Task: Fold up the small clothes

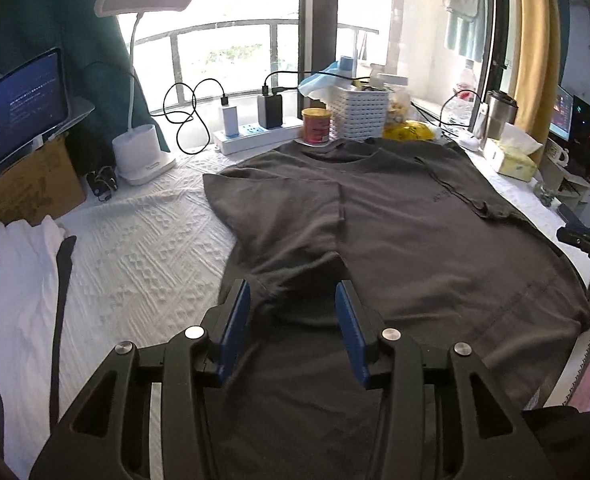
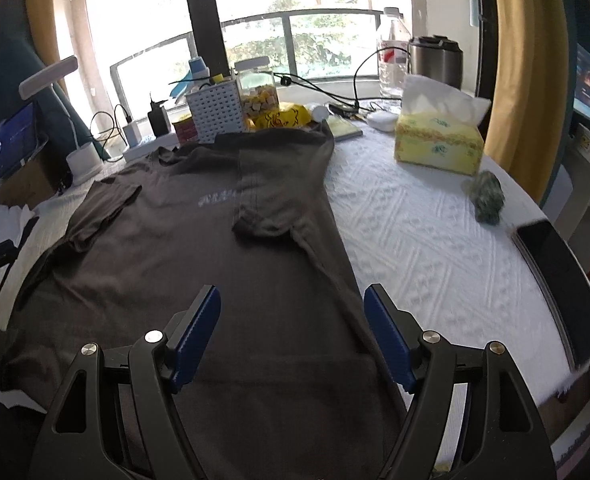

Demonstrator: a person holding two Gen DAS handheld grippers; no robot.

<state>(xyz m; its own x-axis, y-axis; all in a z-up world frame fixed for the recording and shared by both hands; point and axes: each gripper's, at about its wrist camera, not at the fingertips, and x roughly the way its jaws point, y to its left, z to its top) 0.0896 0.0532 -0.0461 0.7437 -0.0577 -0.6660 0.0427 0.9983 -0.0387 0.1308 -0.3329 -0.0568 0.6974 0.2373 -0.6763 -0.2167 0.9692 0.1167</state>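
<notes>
Left gripper (image 1: 293,304) and right gripper (image 2: 291,308) gape empty above the T-shirt (image 1: 415,240); phone (image 2: 555,272) only in right view.

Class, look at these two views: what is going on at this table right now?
A person with a gripper in each hand is folding a dark T-shirt spread on a white tablecloth. Both sleeves are already folded onto the body. The left gripper and right gripper both hang open above the lower part of the shirt, holding nothing. The body is not yet folded.
</notes>
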